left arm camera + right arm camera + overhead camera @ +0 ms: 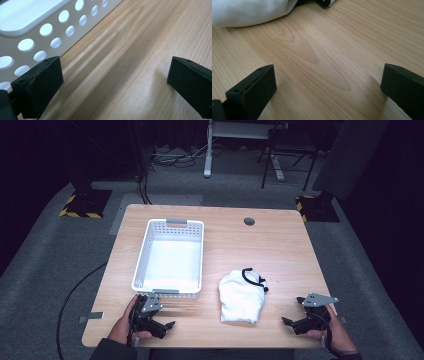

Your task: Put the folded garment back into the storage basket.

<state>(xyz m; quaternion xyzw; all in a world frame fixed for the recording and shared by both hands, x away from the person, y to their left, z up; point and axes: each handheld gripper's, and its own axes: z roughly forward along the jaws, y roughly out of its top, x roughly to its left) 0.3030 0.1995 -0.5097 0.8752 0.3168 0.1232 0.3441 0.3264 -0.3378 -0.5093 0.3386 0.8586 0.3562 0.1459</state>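
A folded white garment (242, 295) with black trim lies on the wooden table (280, 250), right of a white perforated basket (171, 257) that stands empty. My left gripper (169, 326) rests low on the table just in front of the basket's near wall, jaws wide apart with bare wood between them (115, 75); the basket's holed wall (50, 32) fills that view's upper left. My right gripper (287, 322) sits near the table's front right, open, a short way right of the garment. In the right gripper view the white cloth (249, 11) lies at the upper left beyond the gripper (328, 82).
A round cable hole (249, 221) is near the table's far edge. Beyond the table stand a desk frame (235, 145), cables on the grey floor and yellow-black striped bases (82, 202). Bare wood spans the table's far right and front middle.
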